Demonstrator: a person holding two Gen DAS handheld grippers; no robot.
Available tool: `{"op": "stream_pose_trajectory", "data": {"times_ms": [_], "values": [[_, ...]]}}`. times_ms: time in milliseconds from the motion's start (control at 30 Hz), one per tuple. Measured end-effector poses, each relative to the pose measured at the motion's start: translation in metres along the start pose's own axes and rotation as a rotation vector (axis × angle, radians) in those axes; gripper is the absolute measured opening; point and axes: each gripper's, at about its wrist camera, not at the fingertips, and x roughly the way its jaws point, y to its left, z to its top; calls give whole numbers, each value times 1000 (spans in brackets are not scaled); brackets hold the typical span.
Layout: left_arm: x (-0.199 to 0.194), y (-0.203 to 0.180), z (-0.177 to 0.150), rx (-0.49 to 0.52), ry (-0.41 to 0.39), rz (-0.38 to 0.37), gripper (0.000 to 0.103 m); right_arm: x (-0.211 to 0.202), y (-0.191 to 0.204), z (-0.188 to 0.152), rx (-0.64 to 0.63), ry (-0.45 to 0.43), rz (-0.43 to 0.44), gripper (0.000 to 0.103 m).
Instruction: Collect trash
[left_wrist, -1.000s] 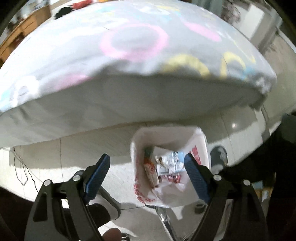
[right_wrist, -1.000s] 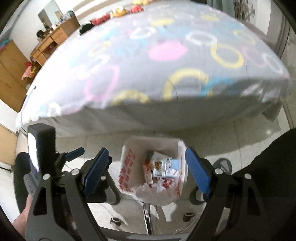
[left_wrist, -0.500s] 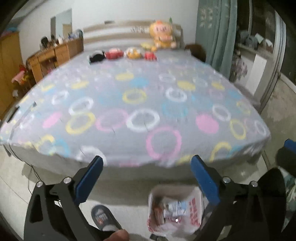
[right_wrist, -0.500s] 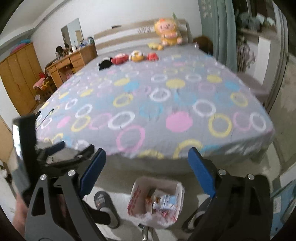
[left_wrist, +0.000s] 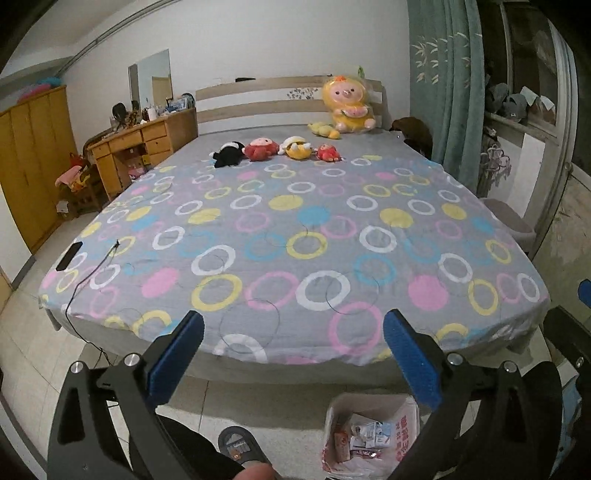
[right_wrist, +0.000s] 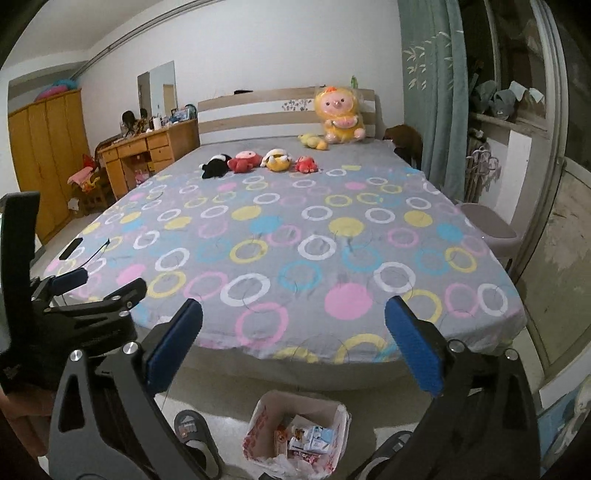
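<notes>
My left claw (left_wrist: 291, 339) stood spread wide, its blue-padded black fingers (left_wrist: 177, 356) empty, with nothing between them but the view of the bed's foot edge. My right claw (right_wrist: 293, 326) had just finished opening its jaws further and was likewise spread and empty; the left claw also showed in its view at the left edge.

Below both claws, on the pale tiled floor (left_wrist: 33, 354) just off the foot edge of the bed, stood the white plastic-lined trash bin with red print (right_wrist: 262, 417). Small cartons and crumpled wrappers (right_wrist: 308, 437) lay inside it. A grey slipper on a foot (right_wrist: 190, 430) rested on the floor just beside the bin's left side.

Beyond, the wide bed with a grey sheet printed in pink, yellow, blue and white rings (left_wrist: 303, 240) filled the middle. A black phone (left_wrist: 69, 254) with a thin cable lay near its left edge. Four small plush toys (left_wrist: 277, 149) sat in a row toward the head end, and a large yellow plush doll (left_wrist: 347, 107) leaned on the striped headboard.
</notes>
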Motion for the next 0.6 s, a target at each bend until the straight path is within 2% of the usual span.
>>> {"op": "stream_pose_trajectory", "data": {"times_ms": [600], "values": [[-8, 10, 2, -17, -3, -11, 95, -7, 2, 5, 0, -11, 2, 96]]}}
